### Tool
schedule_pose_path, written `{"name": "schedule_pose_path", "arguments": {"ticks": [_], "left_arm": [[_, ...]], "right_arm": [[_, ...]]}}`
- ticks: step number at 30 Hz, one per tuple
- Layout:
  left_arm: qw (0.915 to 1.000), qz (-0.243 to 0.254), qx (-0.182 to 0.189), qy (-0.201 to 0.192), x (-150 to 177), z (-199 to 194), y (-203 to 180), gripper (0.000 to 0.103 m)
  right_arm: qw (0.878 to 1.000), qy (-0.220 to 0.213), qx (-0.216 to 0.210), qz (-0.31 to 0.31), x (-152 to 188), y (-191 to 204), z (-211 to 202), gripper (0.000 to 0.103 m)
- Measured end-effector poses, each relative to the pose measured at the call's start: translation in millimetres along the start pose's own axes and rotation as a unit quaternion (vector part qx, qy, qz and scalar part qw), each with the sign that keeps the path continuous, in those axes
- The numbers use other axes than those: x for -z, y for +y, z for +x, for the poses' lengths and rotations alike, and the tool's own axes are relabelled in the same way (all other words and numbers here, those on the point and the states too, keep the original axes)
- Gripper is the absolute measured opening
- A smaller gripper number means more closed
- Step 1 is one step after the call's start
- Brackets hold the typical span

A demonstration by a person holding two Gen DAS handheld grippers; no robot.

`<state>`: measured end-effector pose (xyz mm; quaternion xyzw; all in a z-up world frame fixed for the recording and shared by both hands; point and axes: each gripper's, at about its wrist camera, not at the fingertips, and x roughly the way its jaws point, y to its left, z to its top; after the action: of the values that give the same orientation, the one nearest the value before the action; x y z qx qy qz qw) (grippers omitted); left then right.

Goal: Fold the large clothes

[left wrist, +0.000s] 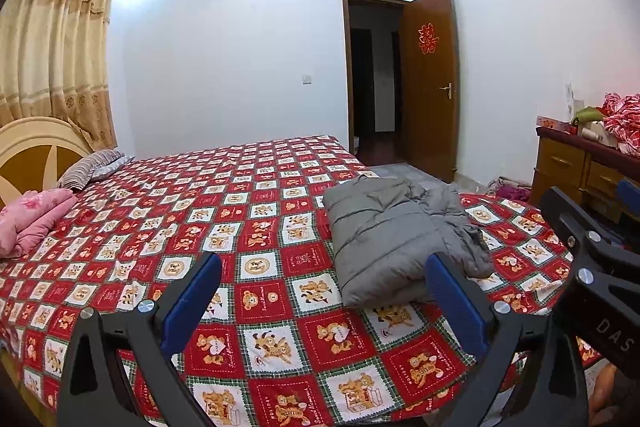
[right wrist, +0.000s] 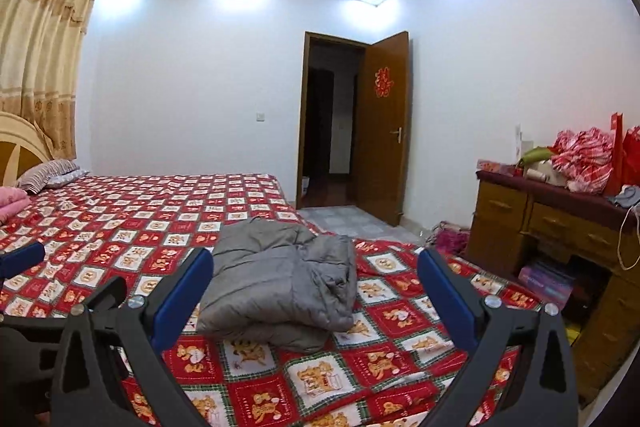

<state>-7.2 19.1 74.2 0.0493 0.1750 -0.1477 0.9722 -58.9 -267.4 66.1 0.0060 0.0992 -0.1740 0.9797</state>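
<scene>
A grey padded coat lies folded into a thick bundle on the bed's red bear-print cover, near the bed's foot. In the right wrist view the grey coat sits straight ahead between the blue fingers. My left gripper is open and holds nothing, with its right finger just in front of the bundle's near edge. My right gripper is open too, hovering short of the coat and above the cover. Part of the right gripper's black frame shows at the left view's right edge.
A pink folded blanket and a striped pillow lie by the headboard. A wooden dresser piled with red bags stands right of the bed. A wooden door stands open beyond. Curtains hang at left.
</scene>
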Motion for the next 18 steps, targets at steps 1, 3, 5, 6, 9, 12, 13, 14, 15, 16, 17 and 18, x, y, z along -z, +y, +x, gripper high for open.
{"name": "schedule_pose_path", "arguments": {"ticks": [1, 3, 5, 6, 9, 12, 13, 14, 15, 16, 17, 18], "left_arm": [[1.0000, 0.000, -0.002, 0.000, 0.4, 0.3, -0.1, 0.102], [1.0000, -0.002, -0.003, 0.002, 1.1, 1.4, 0.5, 0.102], [1.0000, -0.006, -0.003, 0.004, 1.7, 2.1, 0.9, 0.102], [1.0000, -0.007, -0.002, 0.005, 1.6, 2.3, 0.9, 0.102], [1.0000, -0.008, -0.002, 0.001, 1.4, 1.2, 1.7, 0.102], [1.0000, -0.008, -0.002, 0.001, 1.5, 1.1, 2.5, 0.102], [1.0000, -0.008, -0.002, 0.002, 1.5, 0.8, 2.4, 0.102], [1.0000, -0.008, -0.003, 0.002, 1.6, 0.8, 2.7, 0.102], [1.0000, -0.008, -0.003, 0.002, 1.6, 0.6, 2.4, 0.102], [1.0000, -0.008, -0.003, 0.002, 1.6, 0.6, 2.4, 0.102], [1.0000, -0.008, -0.003, 0.002, 1.6, 0.7, 2.3, 0.102], [1.0000, -0.009, -0.003, 0.002, 1.6, 0.5, 2.5, 0.102]], "right_arm": [[1.000, 0.003, -0.001, 0.003, 0.7, -0.8, 1.3, 0.103], [1.000, 0.008, -0.004, 0.007, 1.9, -1.9, 3.6, 0.103], [1.000, 0.009, -0.004, 0.009, 3.1, -2.4, 2.4, 0.103], [1.000, 0.009, -0.002, 0.010, 3.1, -2.9, 2.3, 0.103], [1.000, 0.009, -0.002, 0.016, 3.4, -4.8, 0.7, 0.103], [1.000, 0.010, -0.002, 0.016, 3.4, -5.4, -0.1, 0.103], [1.000, 0.010, -0.002, 0.016, 3.5, -4.9, -0.7, 0.103], [1.000, 0.010, -0.002, 0.015, 3.5, -5.2, -1.2, 0.103], [1.000, 0.010, -0.003, 0.015, 3.4, -5.5, -2.0, 0.103], [1.000, 0.010, -0.004, 0.015, 3.1, -5.0, -1.6, 0.103], [1.000, 0.010, -0.004, 0.015, 2.9, -5.0, -1.7, 0.103], [1.000, 0.010, -0.005, 0.015, 2.7, -5.3, -1.8, 0.103]]}}
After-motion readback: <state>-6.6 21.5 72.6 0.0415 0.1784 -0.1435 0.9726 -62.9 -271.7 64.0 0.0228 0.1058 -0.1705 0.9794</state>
